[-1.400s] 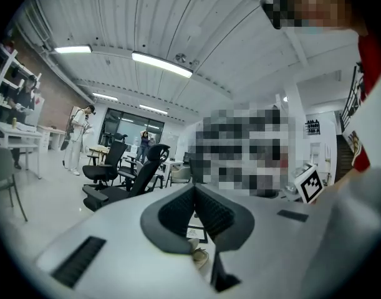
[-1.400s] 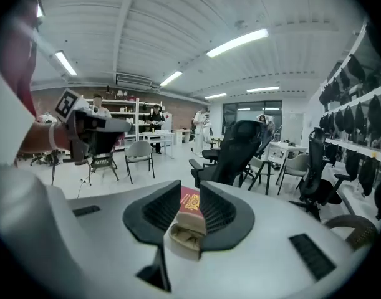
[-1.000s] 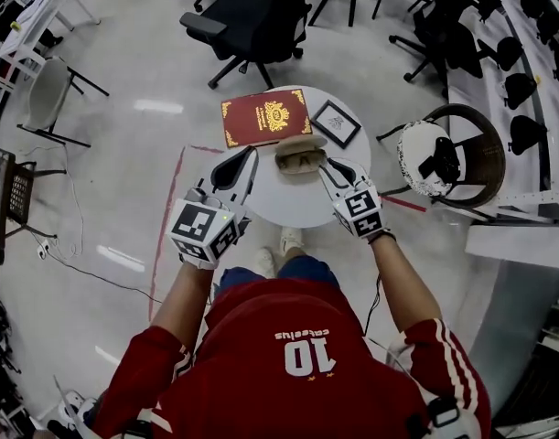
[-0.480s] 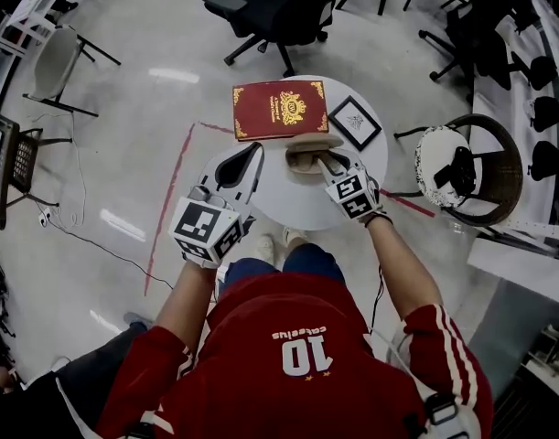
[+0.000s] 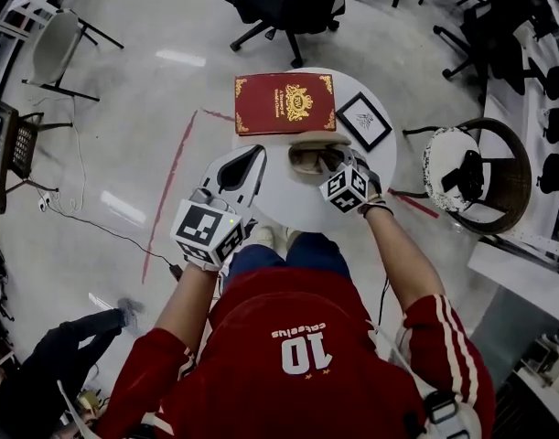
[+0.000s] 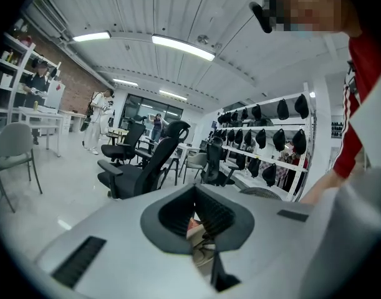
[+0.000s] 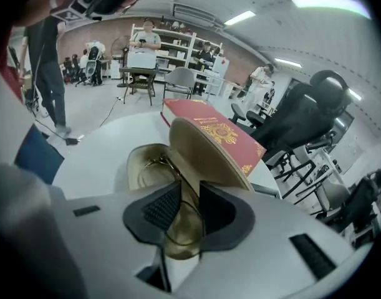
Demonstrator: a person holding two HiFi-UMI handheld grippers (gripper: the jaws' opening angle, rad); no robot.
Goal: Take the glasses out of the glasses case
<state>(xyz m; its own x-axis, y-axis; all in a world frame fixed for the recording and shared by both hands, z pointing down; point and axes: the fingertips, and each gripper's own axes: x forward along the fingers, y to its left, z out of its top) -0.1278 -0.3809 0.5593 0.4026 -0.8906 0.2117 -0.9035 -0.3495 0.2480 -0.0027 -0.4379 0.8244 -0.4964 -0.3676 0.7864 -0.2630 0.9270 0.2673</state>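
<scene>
White and round, the table [image 5: 293, 213] carries everything here. Its largest load is a red book [image 5: 284, 102] with gold ornament on the cover, lying flat at the far edge. Next in bulk come the two hand-held tools. The left gripper [image 5: 247, 165] hovers over the table's left side, apart from every object, with its jaws drawn together at the tips and nothing between them; its own view [image 6: 195, 195] shows only a sliver of the scene through the seam. The right gripper [image 5: 345, 161] reaches down into the glasses case, jaws a little way apart. A small black-framed picture [image 5: 363, 121] lies to the right of the book, near the table's rim. The tan glasses case [image 5: 316, 158] sits just in front of the book with its lid [image 7: 206, 154] raised toward the book's near edge. Smallest are the gold wire-rimmed glasses [image 7: 185, 219], lying in the case's lower shell — one lens rim passes between the right gripper's [image 7: 190, 184] parted jaws, though whether the pads press on it cannot be made out.
</scene>
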